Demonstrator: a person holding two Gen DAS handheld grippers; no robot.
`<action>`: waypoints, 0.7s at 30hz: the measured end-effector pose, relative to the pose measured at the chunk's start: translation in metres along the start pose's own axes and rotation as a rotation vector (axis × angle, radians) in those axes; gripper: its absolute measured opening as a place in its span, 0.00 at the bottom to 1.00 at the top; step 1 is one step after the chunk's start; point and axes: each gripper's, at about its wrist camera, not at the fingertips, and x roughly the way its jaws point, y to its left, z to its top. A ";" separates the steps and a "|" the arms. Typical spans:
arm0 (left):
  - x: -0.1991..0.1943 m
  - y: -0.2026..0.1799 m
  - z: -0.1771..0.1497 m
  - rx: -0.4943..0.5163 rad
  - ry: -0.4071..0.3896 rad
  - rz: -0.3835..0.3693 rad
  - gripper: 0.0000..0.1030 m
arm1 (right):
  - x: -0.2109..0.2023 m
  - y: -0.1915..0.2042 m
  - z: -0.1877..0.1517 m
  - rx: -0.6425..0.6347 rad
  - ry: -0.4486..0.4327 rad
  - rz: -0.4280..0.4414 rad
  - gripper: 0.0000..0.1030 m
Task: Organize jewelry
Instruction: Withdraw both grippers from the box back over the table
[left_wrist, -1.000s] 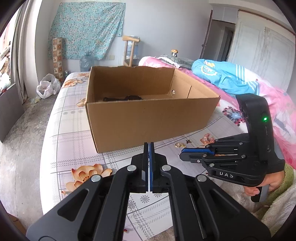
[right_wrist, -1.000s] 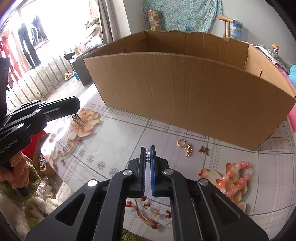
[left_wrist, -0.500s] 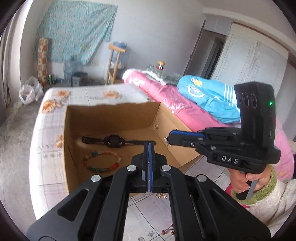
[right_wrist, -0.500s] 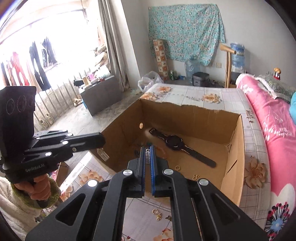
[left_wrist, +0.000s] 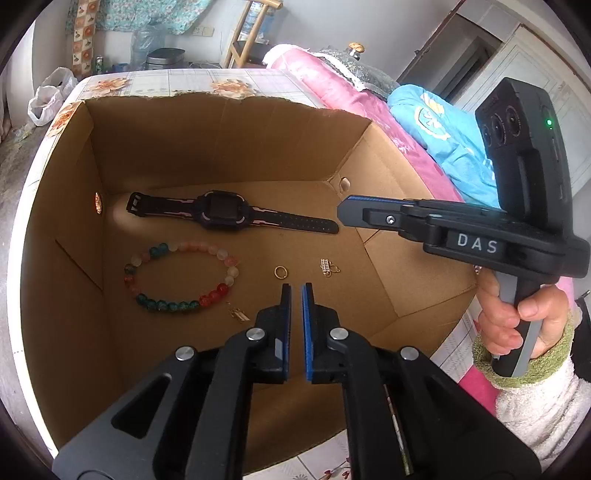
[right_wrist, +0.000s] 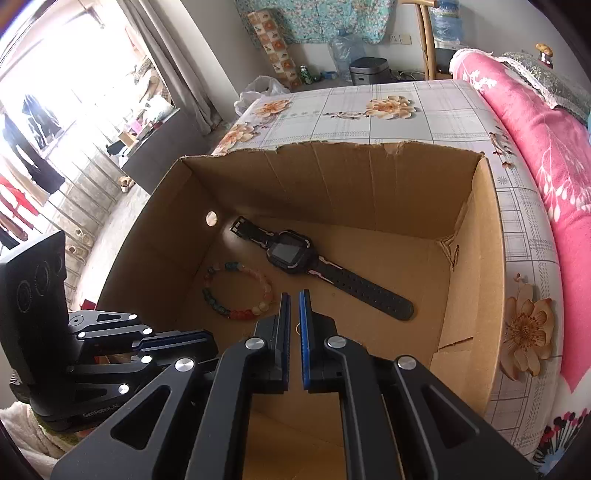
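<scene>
The near wall of the cardboard box (left_wrist: 62, 258) is hidden behind the left gripper (left_wrist: 296, 291), and the same wall goes out of sight behind the right gripper (right_wrist: 294, 299) in the right wrist view. There the left gripper's fingertips are covered too. The small gold pieces (left_wrist: 328, 266) on the box floor are too tiny to name; one (left_wrist: 238, 314) sits just beside the bead bracelet (left_wrist: 181, 275). The hand (left_wrist: 517, 317) and its fluffy sleeve are cut off at the picture's edge.
</scene>
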 end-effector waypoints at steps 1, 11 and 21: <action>0.000 0.000 0.000 0.001 0.000 0.003 0.06 | -0.003 -0.001 0.000 -0.001 -0.011 0.001 0.06; -0.030 -0.010 -0.001 0.037 -0.111 0.004 0.40 | -0.037 -0.005 -0.007 0.018 -0.101 0.012 0.16; -0.089 -0.018 -0.033 0.070 -0.244 0.016 0.69 | -0.083 -0.008 -0.047 0.082 -0.210 0.101 0.36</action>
